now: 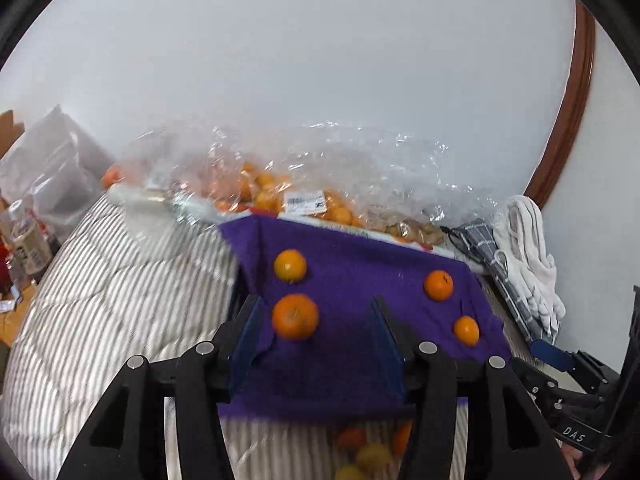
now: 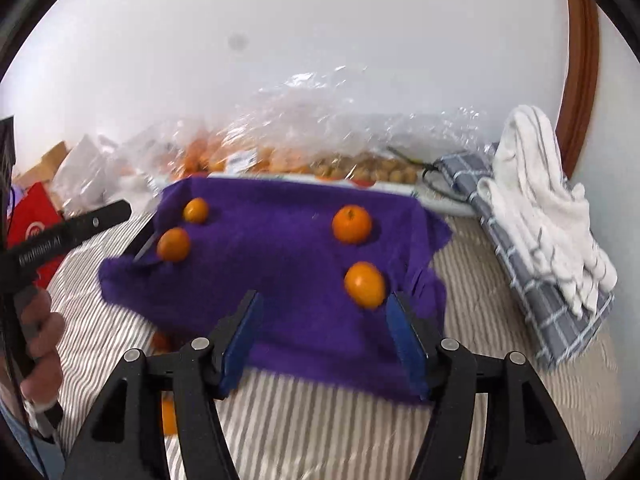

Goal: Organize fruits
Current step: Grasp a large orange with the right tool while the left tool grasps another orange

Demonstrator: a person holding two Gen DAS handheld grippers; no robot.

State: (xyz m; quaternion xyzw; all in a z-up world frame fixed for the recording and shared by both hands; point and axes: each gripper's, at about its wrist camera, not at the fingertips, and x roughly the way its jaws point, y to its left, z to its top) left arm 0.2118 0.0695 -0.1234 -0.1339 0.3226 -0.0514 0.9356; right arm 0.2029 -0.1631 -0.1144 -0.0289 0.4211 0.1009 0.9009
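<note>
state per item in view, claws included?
left claw: open, empty
right claw: open, empty
four oranges: loose on cloth, apart
purple cloth: spread flat
plastic bag: open, holding oranges
white towel: bunched on checked cloth

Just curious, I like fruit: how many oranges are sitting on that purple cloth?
4. On the purple cloth: far left, near left, far right, near right. More fruit lies in the plastic bags behind, and some below the cloth's near edge, partly hidden.
</note>
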